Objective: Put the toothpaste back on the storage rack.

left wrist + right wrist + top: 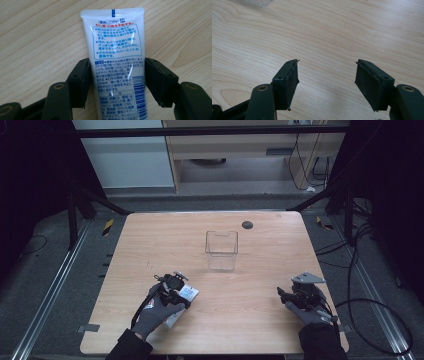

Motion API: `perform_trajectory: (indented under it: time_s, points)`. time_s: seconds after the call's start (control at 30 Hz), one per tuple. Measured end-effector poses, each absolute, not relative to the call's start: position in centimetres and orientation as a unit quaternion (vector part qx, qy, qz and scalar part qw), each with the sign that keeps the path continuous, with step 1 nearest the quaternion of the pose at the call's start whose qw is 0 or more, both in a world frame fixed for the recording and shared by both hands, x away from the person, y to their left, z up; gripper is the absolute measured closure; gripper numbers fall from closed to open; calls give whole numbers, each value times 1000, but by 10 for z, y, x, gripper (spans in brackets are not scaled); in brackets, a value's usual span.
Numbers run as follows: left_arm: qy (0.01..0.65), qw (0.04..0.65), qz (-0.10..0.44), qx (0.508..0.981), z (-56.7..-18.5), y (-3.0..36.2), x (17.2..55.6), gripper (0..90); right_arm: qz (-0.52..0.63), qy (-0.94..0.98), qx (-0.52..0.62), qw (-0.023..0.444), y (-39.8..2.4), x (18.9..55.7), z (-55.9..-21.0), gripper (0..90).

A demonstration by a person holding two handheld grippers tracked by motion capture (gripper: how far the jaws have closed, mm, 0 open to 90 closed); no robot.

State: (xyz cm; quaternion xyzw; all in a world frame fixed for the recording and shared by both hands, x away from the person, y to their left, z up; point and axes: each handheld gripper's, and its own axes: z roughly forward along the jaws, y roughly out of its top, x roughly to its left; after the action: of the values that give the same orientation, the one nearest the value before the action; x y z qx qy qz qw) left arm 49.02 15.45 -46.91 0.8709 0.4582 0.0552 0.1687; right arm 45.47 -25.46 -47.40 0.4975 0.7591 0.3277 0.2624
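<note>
My left gripper (117,82) straddles a white toothpaste tube (116,62) that lies flat on the wooden table (37,37), printed back facing up, its crimped end pointing away from me. My jaws stand on either side of the tube's body; the left one sits right against its edge, while a thin sliver of table seems to show between the tube and the right one, so I cannot tell whether I truly have hold of it. In the high view the same left gripper (175,287) sits at the near left part of the table (150,235), with the tube (187,294) under it and my gloved left hand (157,312) behind.

My right gripper (327,80) has its jaws spread wide apart with nothing between them, just bare wood grain below. In the high view the right gripper (295,295) rests low at the near right edge, grey plate on top, my right hand (310,312) gripping it.

A clear plastic box (221,250) stands upright near the table's middle, well apart from both grippers. A small dark round disc (247,224) lies beyond it near the far edge.
</note>
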Motion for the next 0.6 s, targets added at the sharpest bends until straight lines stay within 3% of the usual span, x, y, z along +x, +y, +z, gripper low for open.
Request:
perform_trajectory:
  time_s: [0.2, 0.37, 0.6]
  points:
    - [449, 171, 54, 876, -467, 155, 488, 470, 328, 759, 498, 262, -255, 455, -474, 346]
    - [445, 181, 42, 876, -460, 160, 487, 618, 327, 759, 500, 259, -255, 455, -474, 346]
    - [434, 181, 46, 881, -457, 160, 484, 694, 327, 760, 499, 259, -255, 455, -474, 348]
